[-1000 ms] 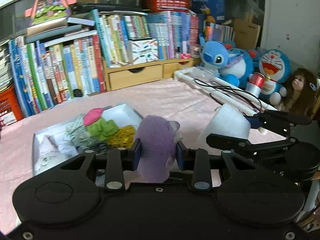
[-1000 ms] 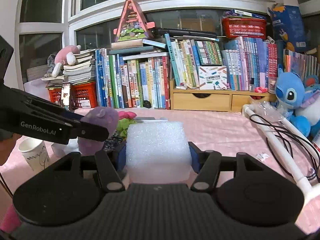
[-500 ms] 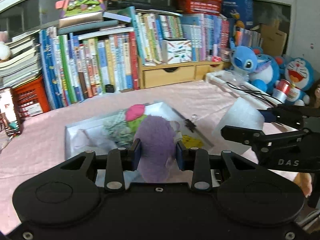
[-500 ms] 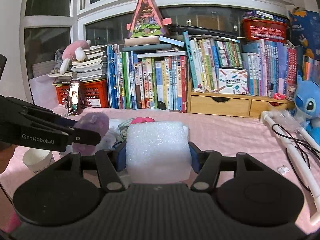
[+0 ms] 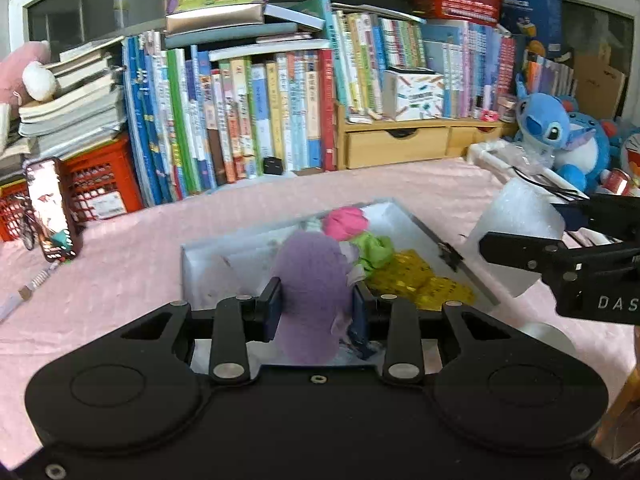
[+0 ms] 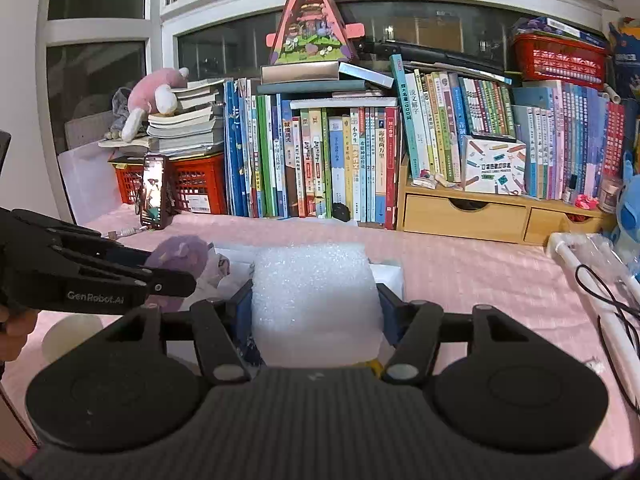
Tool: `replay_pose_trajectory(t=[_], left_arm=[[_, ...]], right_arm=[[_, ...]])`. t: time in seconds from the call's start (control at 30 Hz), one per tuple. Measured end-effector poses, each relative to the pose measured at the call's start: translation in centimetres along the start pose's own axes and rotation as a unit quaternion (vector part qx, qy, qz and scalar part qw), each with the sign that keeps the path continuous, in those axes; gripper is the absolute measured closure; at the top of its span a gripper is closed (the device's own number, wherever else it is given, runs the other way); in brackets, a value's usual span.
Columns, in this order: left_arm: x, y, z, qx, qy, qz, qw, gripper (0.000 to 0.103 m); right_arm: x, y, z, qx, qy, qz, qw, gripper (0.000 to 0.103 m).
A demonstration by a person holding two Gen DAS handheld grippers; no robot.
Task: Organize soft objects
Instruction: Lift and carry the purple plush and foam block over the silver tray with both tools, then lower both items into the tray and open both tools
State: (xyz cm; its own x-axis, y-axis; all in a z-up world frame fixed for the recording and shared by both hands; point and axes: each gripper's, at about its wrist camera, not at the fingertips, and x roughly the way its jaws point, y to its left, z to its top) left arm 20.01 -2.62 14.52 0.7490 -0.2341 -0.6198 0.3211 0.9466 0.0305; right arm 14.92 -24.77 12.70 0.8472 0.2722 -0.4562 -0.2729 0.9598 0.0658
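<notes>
"GenRobot.AI" stands on the left hand-held gripper [image 6: 172, 280]; the right hand-held gripper [image 5: 520, 240] shows "DAS", seemingly cut off.

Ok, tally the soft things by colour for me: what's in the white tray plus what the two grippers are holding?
Pink, in the tray: 1
Green, in tray: 1
Yellow, in tray: 1
Purple plush, in left gripper: 1
White foam, in right gripper: 1
Total: 5

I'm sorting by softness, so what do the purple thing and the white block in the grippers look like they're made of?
Purple toy: looks like plush fabric, matte and fuzzy, bulging between the left gripper's pads. White block: looks like expanded foam, a grainy, slightly sparkly surface with rounded edges, clamped in the right gripper.
</notes>
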Motion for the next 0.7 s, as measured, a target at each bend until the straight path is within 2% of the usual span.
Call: replay_pose_trajectory(t=[0.1, 0.3, 0.47, 0.7], left_arm=[[0.6, 1.2, 1.2, 0.002, 0.002, 0.018, 0.9998, 0.070], [3.6, 3.8, 3.4, -0.020, 0.035, 0.019, 0.9990, 0.070], [6.7, 5.1, 4.7, -0.027, 0.038, 0.038, 0.9982, 0.070], [11.3, 6.6, 5.3, -0.066, 0.084, 0.038, 0.9936, 0.070]], right_arm=[[1.2, -0.3, 1.0, 0.003, 0.011, -0.003, 1.000, 0.038], [4.6, -1.4, 3.0, 0.007, 0.036, -0.022, 0.999, 0.038], [8.3, -2.8, 3.9, 0.044, 0.077, -0.019, 0.996, 0.038], [13.1, -4.2, 4.0, 0.072, 0.127, -0.031, 0.989, 0.038]])
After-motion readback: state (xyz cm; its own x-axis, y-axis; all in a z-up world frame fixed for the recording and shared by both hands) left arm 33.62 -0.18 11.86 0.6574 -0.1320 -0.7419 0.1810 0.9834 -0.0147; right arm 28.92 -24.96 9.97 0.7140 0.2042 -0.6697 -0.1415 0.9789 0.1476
